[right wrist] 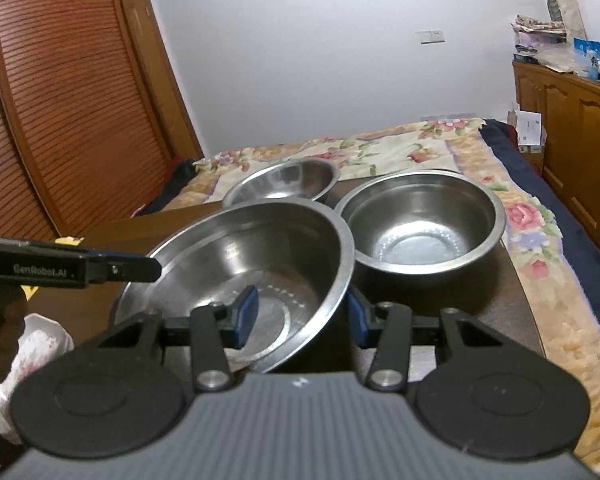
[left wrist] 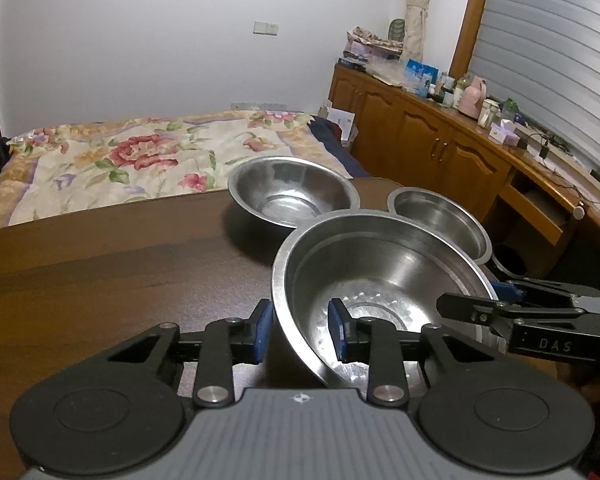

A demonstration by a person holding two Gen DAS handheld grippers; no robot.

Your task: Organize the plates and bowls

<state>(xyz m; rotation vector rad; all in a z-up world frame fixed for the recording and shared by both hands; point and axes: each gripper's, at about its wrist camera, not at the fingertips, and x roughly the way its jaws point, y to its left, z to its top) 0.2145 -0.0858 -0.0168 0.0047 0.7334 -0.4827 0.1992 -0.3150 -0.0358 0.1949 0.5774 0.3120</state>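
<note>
Left claw: the near-left rim of the large steel bowl is straddled, one blue pad outside the wall and one inside. Contact between pads and wall is not resolved; it cannot be told whether the rim is clamped.
Right claw: the opposite rim of the same large bowl is straddled, the left pad inside and the right pad outside. A firm grip cannot be confirmed here either.
Large bowl: it is seen tilted at the near part of the desk, with a claw on either side of it. Whether its base rests on the desk cannot be told.
Deep steel bowl: it is set upright at the far right corner of the desk, its rim just beside the large bowl's rim.
Shallow steel bowl: it is set upright at the far edge of the desk, behind the large bowl and to the left of the deep bowl.
Surroundings: a bed with a floral quilt is seen beyond the far edge; wooden cabinets are seen to the right.
</note>
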